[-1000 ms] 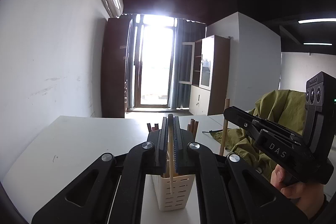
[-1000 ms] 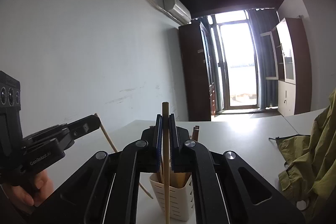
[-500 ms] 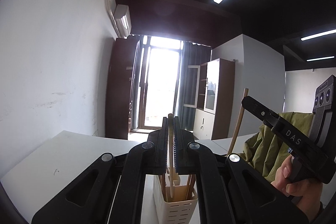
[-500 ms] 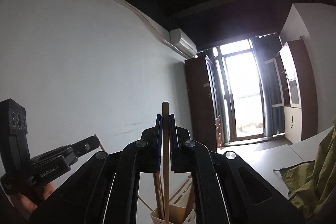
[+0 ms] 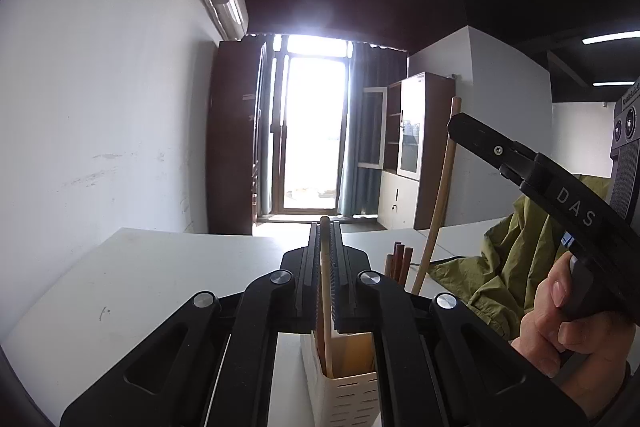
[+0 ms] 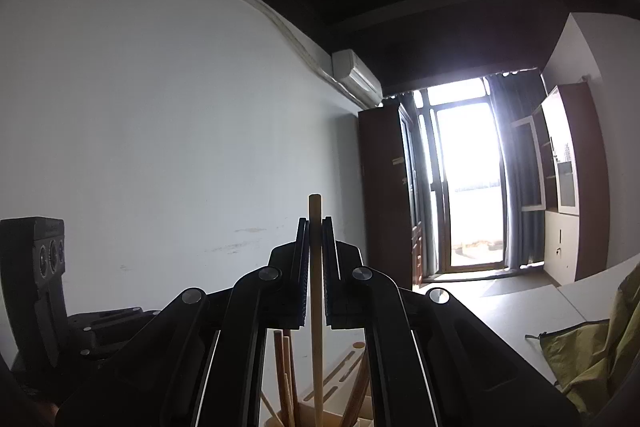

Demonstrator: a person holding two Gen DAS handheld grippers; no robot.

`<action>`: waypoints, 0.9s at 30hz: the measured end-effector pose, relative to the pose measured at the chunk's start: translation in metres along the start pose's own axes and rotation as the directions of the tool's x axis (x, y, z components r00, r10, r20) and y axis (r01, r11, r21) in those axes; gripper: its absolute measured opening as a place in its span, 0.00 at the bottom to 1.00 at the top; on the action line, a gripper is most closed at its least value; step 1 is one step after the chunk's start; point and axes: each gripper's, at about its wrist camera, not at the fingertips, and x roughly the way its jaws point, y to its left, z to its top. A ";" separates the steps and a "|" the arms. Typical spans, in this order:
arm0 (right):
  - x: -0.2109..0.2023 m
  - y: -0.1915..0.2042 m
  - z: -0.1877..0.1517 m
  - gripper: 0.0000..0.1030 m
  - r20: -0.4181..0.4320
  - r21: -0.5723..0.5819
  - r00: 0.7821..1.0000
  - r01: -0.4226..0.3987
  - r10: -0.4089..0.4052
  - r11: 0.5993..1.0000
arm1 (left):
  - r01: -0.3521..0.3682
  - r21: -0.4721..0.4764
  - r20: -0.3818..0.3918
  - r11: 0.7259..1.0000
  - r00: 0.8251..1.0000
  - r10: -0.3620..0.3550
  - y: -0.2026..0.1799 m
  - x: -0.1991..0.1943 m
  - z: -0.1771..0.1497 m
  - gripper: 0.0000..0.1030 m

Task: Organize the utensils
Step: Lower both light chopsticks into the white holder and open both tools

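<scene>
My left gripper [image 5: 326,227] pinches a pale chopstick [image 5: 327,291]; my right gripper [image 6: 315,223] pinches another chopstick [image 6: 316,307]. Both sticks' lower ends dip into the white holder [image 5: 344,395] on the table [image 5: 160,267].

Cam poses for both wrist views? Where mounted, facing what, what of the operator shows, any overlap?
Left wrist: on the left tongs, facing the balcony door across the white table; shows a clamped chopstick, the right tongs and right hand.
Right wrist: on the right tongs, tilted up at the wall; shows its chopstick.
Shared: cream utensil holder, door.
</scene>
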 end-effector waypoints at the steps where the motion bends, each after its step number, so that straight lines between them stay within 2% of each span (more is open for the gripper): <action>1: 0.003 -0.001 -0.003 0.07 -0.011 0.000 1.000 0.000 0.000 1.000 | 0.004 -0.002 -0.019 1.000 1.000 -0.004 0.000 0.003 -0.002 0.04; 11: 0.006 -0.012 -0.022 0.07 -0.083 0.032 0.996 0.043 -0.041 0.999 | -0.004 0.012 -0.090 1.000 0.996 0.005 -0.001 0.014 -0.013 0.04; 27: 0.015 -0.007 -0.061 0.07 -0.213 0.031 0.972 0.108 -0.099 0.994 | -0.018 -0.006 -0.183 1.000 0.983 0.016 0.005 0.031 -0.029 0.04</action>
